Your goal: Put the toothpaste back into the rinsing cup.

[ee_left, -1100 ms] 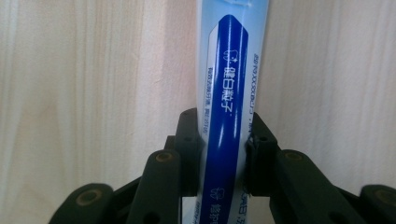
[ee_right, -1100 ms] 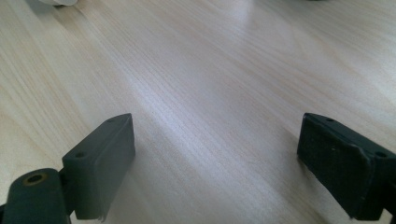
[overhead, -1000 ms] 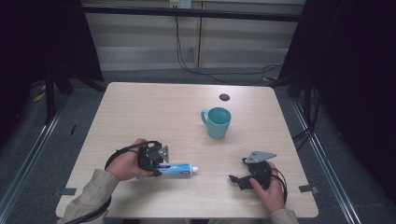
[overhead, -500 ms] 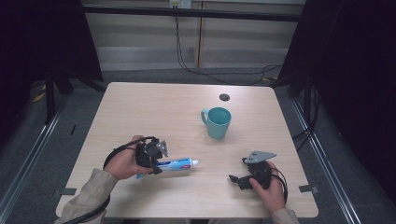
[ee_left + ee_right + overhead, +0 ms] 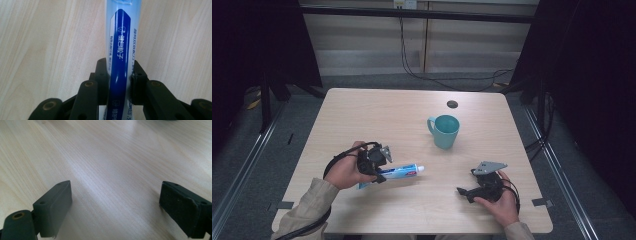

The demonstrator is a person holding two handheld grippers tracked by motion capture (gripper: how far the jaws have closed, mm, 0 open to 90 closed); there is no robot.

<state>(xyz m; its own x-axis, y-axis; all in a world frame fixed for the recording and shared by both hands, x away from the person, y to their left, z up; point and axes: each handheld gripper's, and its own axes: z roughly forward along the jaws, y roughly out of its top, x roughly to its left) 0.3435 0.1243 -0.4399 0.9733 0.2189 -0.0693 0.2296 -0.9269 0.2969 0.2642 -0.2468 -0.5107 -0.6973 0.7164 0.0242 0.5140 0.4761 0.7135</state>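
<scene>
The right gripper [image 5: 115, 205] has its two black jaws spread wide apart, one rising at lower left and one at lower right, with nothing between them. Beneath and beyond them lies the light wooden table [image 5: 112, 157], its grain running diagonally. The pads sit close above the surface.

The person wears beige long sleeves [image 5: 309, 205]; each hand carries a black plastic two-jaw gripper, left [image 5: 379, 170] and right [image 5: 462, 191]; black cables loop from both; a grey three-cornered plate [image 5: 490, 166] tops the right one; brass-coloured pivot pins [image 5: 88, 84] mark the linkages.
</scene>
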